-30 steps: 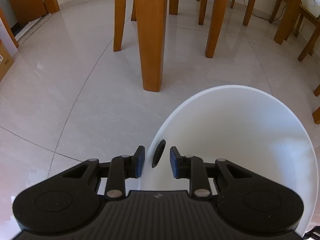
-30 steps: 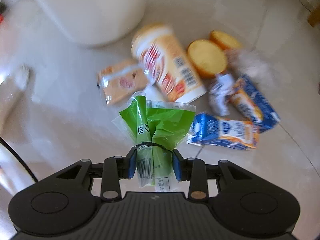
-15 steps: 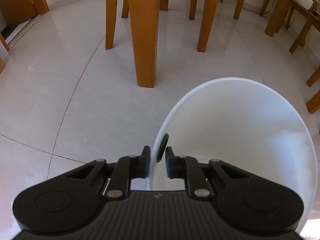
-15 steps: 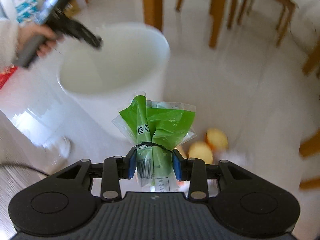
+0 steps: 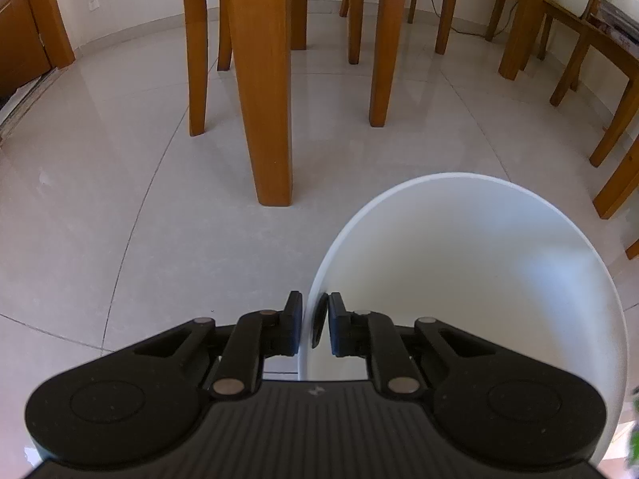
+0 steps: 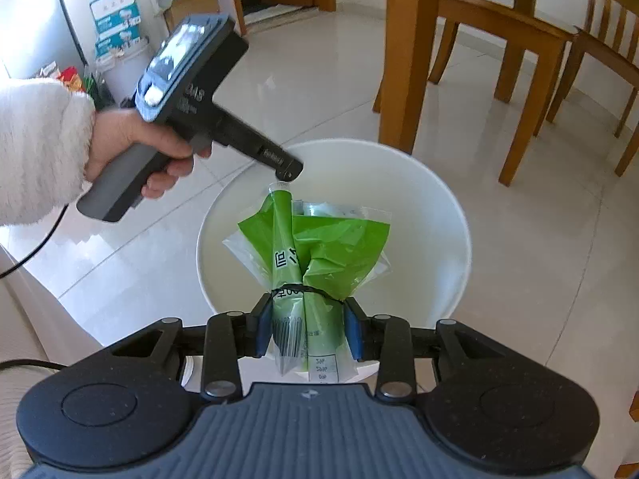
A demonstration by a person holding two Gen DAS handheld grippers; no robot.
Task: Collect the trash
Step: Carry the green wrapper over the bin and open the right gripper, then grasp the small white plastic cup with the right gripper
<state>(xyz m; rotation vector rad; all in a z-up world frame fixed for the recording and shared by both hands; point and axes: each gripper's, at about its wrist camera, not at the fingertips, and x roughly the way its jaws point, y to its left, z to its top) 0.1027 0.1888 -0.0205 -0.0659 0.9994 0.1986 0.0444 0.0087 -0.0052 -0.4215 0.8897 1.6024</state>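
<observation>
The right gripper (image 6: 307, 329) had its jaws closed on the lower neck of a green plastic wrapper (image 6: 309, 255), which stood upright between the blue pads (image 6: 261, 327). A thin dark band cinched the wrapper just above the jaws, and its crumpled top fanned out over the open mouth of a white bin (image 6: 447, 215) directly beyond. The bin stood on a glossy tiled floor (image 6: 539, 271).

The left gripper (image 5: 312, 329) had its jaws nearly shut, pinching the near rim of the same white bin (image 5: 459, 263): one pad sat outside the wall and the other inside. In the right wrist view, a hand (image 6: 139, 147) in a fluffy white sleeve (image 6: 40, 151) held that left gripper's handle, its tip meeting the bin's far rim.

Wooden table and chair legs (image 5: 267, 99) stood on the floor behind the bin.
</observation>
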